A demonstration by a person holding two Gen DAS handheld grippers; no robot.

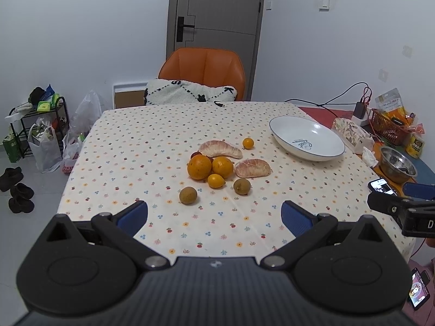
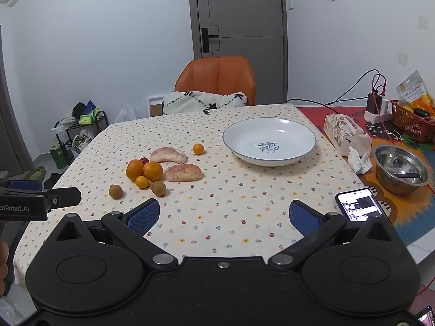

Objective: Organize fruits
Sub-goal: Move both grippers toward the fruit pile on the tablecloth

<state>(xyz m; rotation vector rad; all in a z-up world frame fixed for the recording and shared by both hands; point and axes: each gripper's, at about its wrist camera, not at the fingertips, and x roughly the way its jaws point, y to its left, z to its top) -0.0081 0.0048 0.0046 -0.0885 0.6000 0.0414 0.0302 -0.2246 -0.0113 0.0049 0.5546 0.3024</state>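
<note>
Fruit lies loose on the flowered tablecloth [image 1: 163, 135]: two oranges [image 1: 199, 166] [image 2: 153, 171], two peeled pomelo segments [image 1: 220, 149] [image 2: 184, 172], small kumquats [image 1: 248, 143] [image 2: 198, 148], two brown-green kiwis [image 1: 188, 195] [image 2: 158, 188] and a small red fruit [image 2: 143, 160] behind the oranges. An empty white plate [image 1: 282, 135] [image 2: 236, 146] stands to the right of the fruit. My left gripper [image 1: 214, 217] is open and empty, near the table's front edge before the fruit. My right gripper [image 2: 224, 216] is open and empty, further right.
An orange chair [image 1: 202, 68] with a cushion stands at the far side. On the right are a tissue pack [image 2: 345, 133], a steel bowl [image 2: 399, 168], a phone [image 2: 359, 203], a red basket [image 2: 410, 122] and charger cables. Bags and a rack [image 1: 40, 125] stand on the floor left.
</note>
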